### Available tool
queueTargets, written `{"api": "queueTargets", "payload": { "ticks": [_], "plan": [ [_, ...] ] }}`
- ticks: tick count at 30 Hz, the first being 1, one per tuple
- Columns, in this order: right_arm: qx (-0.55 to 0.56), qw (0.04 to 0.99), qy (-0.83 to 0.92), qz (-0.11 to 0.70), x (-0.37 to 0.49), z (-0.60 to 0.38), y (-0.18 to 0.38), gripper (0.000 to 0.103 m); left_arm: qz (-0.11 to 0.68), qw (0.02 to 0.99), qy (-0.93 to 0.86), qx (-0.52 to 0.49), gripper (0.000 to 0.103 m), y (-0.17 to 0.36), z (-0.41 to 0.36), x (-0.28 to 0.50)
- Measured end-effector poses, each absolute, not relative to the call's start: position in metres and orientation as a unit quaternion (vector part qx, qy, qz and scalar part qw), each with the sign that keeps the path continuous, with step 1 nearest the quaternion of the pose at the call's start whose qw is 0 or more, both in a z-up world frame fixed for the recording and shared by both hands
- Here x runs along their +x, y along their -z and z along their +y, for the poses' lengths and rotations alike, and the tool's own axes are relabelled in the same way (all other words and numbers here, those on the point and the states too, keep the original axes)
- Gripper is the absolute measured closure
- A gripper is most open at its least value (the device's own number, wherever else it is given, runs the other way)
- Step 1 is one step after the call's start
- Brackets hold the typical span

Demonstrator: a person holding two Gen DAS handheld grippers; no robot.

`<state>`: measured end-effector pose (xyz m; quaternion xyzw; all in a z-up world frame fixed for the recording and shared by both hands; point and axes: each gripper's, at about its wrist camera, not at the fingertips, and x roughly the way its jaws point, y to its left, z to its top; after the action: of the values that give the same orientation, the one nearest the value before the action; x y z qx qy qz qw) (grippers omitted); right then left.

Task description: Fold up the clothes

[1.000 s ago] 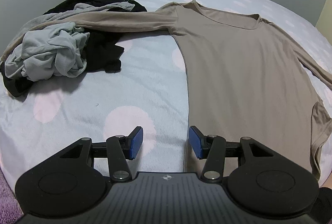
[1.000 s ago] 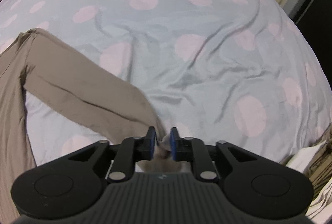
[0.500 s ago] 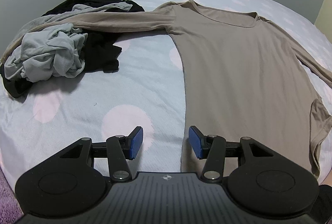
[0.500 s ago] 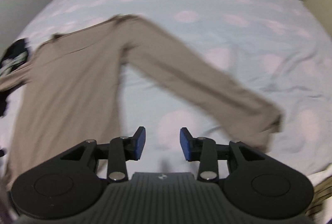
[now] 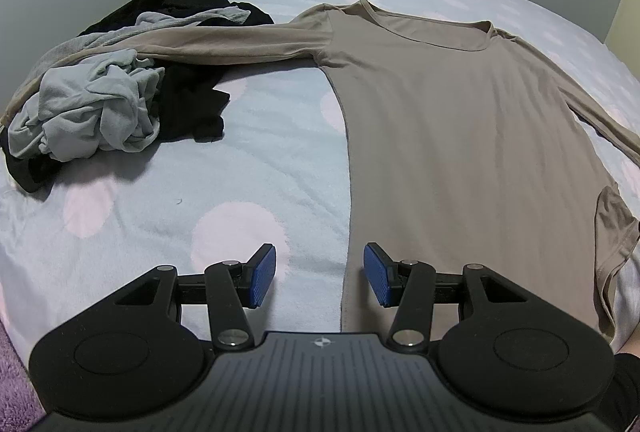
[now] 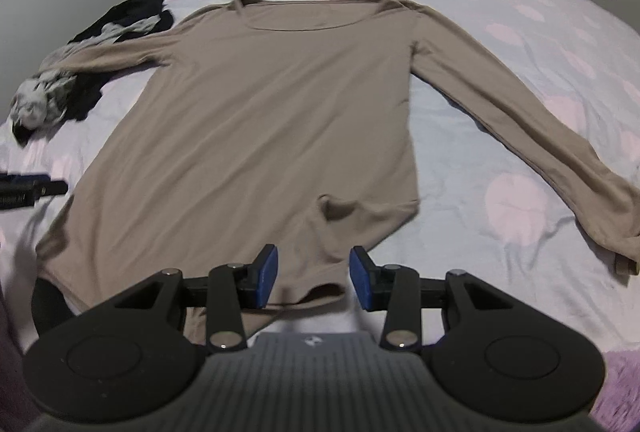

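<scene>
Both claws wide and empty above the spread shirt.

The taupe long-sleeved shirt (image 6: 256, 120) lay flat on the polka-dot bed (image 5: 224, 168), sleeves out. The left claw (image 5: 319, 275) hovered over its side edge near the hem; the right claw (image 6: 313, 277) hovered over the rumpled hem. A heap of grey and black clothes (image 5: 104, 104) lay under the far sleeve.

The long-sleeved shirt (image 6: 260, 120) was a thin, smooth taupe knit cloth with a matt finish. The bedsheet (image 5: 248, 184) was matt cloth, slightly nubby (pale blue with pink dots). The crumpled grey garment (image 5: 92, 116) was soft, creased cloth; the black garment (image 5: 188, 108) beneath it was matt cloth. Both the left gripper (image 5: 320, 278) and right gripper (image 6: 313, 278) were matt black plastic, with bright metal pivot pins and ribbed blue pads (image 5: 262, 276).
</scene>
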<state>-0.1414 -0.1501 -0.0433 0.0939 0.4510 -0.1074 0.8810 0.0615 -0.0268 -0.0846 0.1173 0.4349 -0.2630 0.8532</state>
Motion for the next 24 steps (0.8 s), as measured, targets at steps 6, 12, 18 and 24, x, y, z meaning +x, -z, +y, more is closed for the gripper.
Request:
{"api": "queueTargets", "payload": {
  "ticks": [6, 12, 18, 24],
  "plan": [
    [0.044, 0.887, 0.117, 0.445, -0.149, -0.139, 0.046, 0.059, 0.435, 0.852, 0.265, 0.121, 0.056, 0.086, -0.029, 0.060],
    [0.022, 0.892, 0.109, 0.438, -0.153, -0.134, 0.043, 0.055, 0.435, 0.851, 0.267, 0.125, 0.056, 0.086, -0.031, 0.058],
    [0.000, 0.891, 0.105, 0.443, -0.154, -0.129, 0.045, 0.056, 0.434, 0.852, 0.267, 0.123, 0.056, 0.086, -0.030, 0.057],
    [0.001, 0.886, 0.109, 0.450, -0.153, -0.132, 0.049, 0.056, 0.435, 0.850, 0.269, 0.124, 0.056, 0.087, -0.030, 0.058]
  ]
}}
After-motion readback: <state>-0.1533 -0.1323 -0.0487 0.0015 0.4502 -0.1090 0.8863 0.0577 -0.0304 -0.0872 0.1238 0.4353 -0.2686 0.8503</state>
